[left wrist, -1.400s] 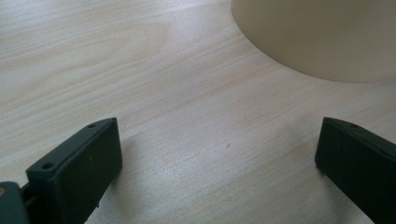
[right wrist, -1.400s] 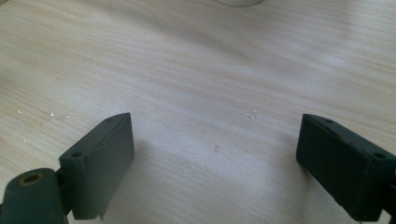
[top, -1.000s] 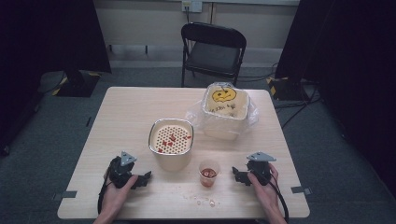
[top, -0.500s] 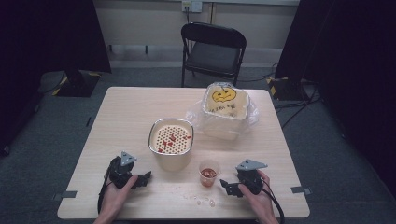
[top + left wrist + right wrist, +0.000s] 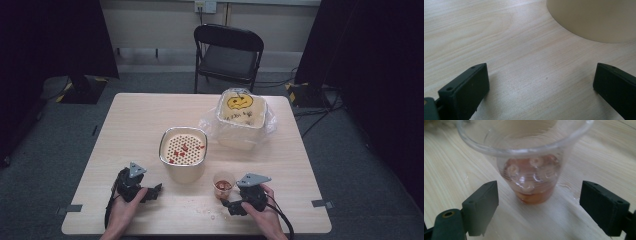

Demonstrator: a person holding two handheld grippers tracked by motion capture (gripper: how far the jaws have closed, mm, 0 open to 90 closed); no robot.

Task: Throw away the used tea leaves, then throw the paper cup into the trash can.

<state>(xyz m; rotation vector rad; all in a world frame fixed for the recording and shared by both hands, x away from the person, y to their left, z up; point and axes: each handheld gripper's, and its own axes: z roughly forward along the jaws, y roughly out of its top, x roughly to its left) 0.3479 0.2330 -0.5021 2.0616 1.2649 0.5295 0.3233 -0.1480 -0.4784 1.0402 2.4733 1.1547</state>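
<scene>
While jaws stand apart: right gripper (image 5: 539, 207) faces clear cup (image 5: 529, 162) at 12 o'clock.
Handling: probably light, thin-walled, crushable; liquid inside.
Hold: mid-wall, gently.
Left gripper (image 5: 541, 90): parted, empty.

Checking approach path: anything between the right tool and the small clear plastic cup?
Nothing. In the right gripper view, bare light wood table separates the open right tool from the small clear plastic cup.

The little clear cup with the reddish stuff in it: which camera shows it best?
The right gripper view: the clear cup looms close between open jaws, its reddish contents visible. The high view shows it small, beside the right gripper.
</scene>
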